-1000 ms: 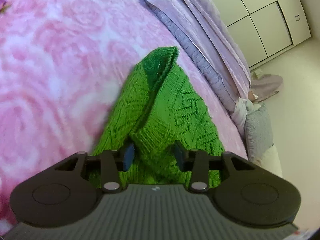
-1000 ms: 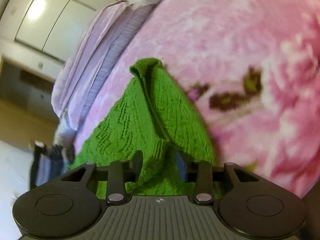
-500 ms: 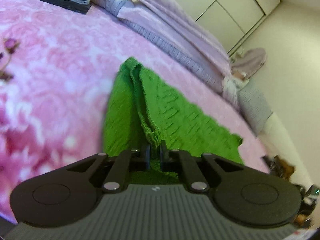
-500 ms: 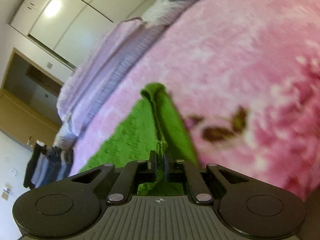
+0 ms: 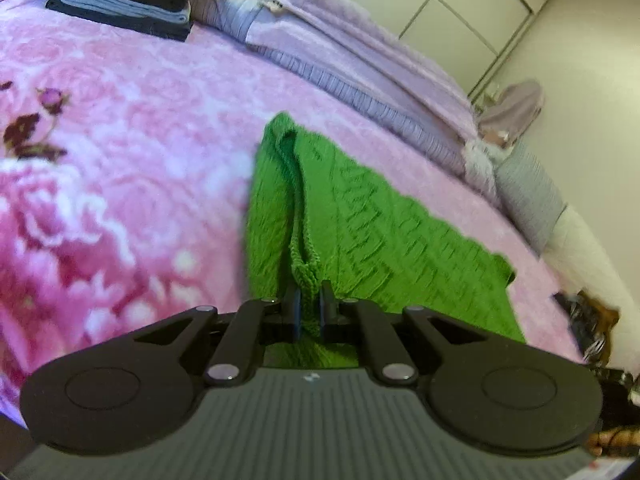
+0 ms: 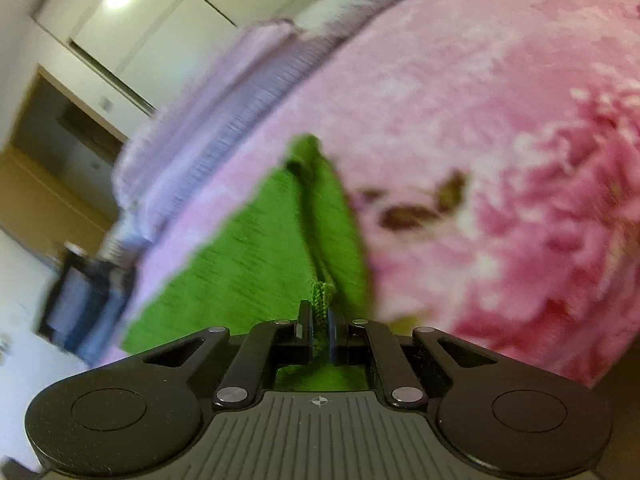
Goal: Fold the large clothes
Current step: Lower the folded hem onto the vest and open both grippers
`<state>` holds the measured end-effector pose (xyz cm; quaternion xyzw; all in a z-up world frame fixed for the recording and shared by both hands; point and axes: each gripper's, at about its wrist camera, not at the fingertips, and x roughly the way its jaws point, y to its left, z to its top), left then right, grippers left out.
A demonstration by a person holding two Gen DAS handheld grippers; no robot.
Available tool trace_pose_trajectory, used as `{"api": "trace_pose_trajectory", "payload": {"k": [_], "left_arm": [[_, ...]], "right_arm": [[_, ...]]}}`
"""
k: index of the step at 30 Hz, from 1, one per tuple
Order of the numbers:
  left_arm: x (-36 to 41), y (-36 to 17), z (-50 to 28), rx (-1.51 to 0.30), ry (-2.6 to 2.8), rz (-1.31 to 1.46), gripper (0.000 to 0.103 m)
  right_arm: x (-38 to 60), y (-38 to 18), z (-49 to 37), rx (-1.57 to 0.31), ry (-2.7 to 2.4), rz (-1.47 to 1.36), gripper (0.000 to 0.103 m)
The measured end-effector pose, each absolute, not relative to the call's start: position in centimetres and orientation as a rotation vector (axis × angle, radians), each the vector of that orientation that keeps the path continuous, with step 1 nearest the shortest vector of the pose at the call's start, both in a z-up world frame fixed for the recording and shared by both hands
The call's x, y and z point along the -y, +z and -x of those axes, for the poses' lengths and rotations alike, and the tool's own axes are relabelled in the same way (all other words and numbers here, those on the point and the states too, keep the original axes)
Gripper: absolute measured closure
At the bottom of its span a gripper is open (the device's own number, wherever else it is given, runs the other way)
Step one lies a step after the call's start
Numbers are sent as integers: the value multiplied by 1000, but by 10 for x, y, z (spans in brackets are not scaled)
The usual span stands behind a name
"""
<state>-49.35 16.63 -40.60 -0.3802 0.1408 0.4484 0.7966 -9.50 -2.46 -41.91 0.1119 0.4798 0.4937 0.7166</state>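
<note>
A bright green knitted garment [image 5: 360, 232] lies on the pink flowered blanket [image 5: 120, 160] of a bed. My left gripper [image 5: 307, 312] is shut on a pinched ridge of its knit, which runs away from the jaws toward the far tip. In the right wrist view the same green garment [image 6: 240, 264] spreads to the left, and my right gripper [image 6: 319, 330] is shut on a thin bunched edge of it. The cloth is raised a little at both grips.
A stack of folded dark and blue clothes [image 5: 132, 0] sits at the far end of the bed. A lilac quilt [image 5: 360, 64] lies along the bed's side, with white wardrobe doors [image 5: 460, 8] behind. A wooden doorway [image 6: 52, 176] shows at left in the right wrist view.
Both grippers went from open around the green knit to shut on it. Each has since rolled and shifted, pulling the pinched edge into a taut ridge.
</note>
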Motion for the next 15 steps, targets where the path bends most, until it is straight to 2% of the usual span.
{"api": "trace_pose_trajectory", "payload": {"k": [3, 6, 8, 9, 13, 15], "left_arm": [[-162, -409, 490, -349, 963, 747, 94], [-164, -391, 487, -412, 952, 687, 85], [-169, -376, 493, -402, 970, 660, 81], [-174, -368, 496, -393, 983, 637, 81], [-220, -340, 485, -342, 1040, 532, 81], [-252, -338, 470, -339, 1035, 493, 81]], "right_arm": [[19, -419, 102, -1010, 1129, -157, 98], [4, -399, 106, -961, 1176, 41, 86], [-4, -384, 107, -893, 1167, 147, 69], [-7, -374, 107, -832, 1150, 181, 66], [-31, -353, 100, -632, 1165, 186, 64], [-59, -350, 97, -558, 1205, 179, 68]]}}
